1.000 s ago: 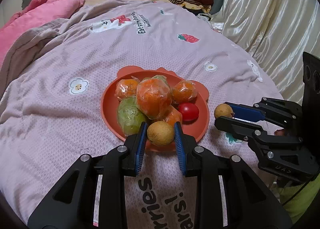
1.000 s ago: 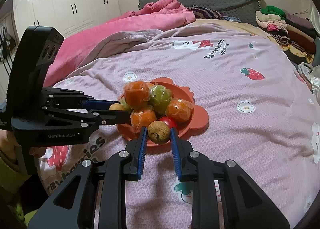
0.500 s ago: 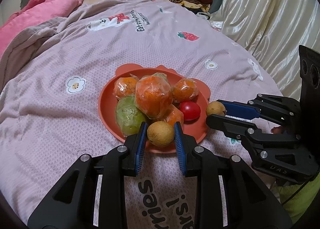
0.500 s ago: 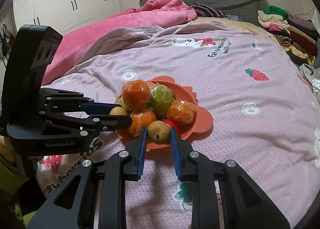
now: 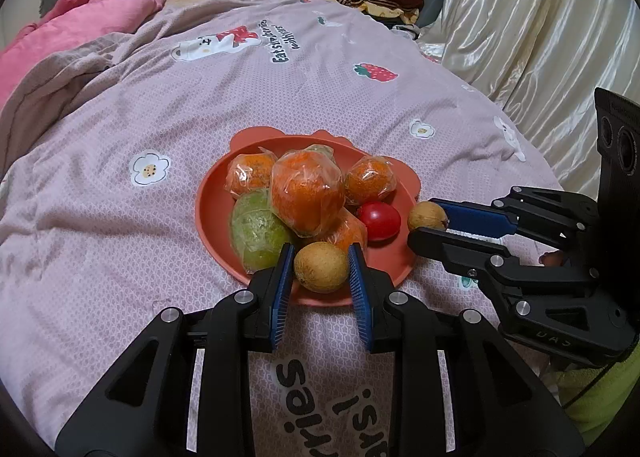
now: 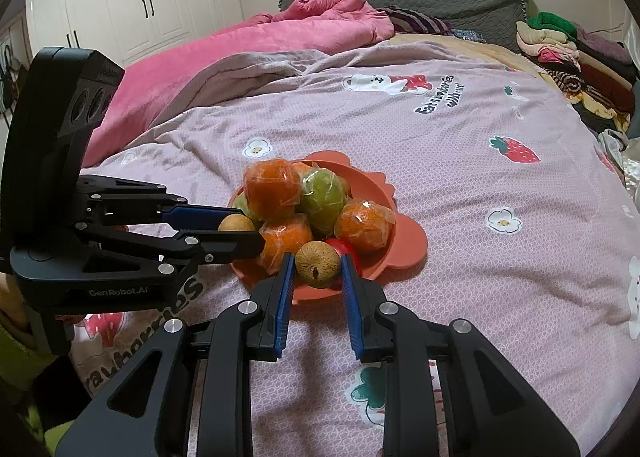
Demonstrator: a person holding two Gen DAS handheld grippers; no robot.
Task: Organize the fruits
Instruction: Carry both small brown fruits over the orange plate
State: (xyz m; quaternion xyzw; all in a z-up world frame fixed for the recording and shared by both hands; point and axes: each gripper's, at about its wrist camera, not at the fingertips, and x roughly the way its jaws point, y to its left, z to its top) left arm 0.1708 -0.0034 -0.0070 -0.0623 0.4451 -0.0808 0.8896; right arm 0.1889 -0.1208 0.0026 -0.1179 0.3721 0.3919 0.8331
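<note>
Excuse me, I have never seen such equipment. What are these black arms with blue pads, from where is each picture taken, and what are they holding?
No robot is here: a person holds one pair of hand-held tongs in each hand, and a wide-angle camera on each looks along its fingers. One picture comes from the left tongs, the other from the right tongs; each also sees the other pair from the side. On the pink printed bedspread sits an orange plastic plate with plastic-wrapped orange and green fruits and a small red tomato. Each pair of tongs is shut on a small round brown fruit over the plate's near edge.
</note>
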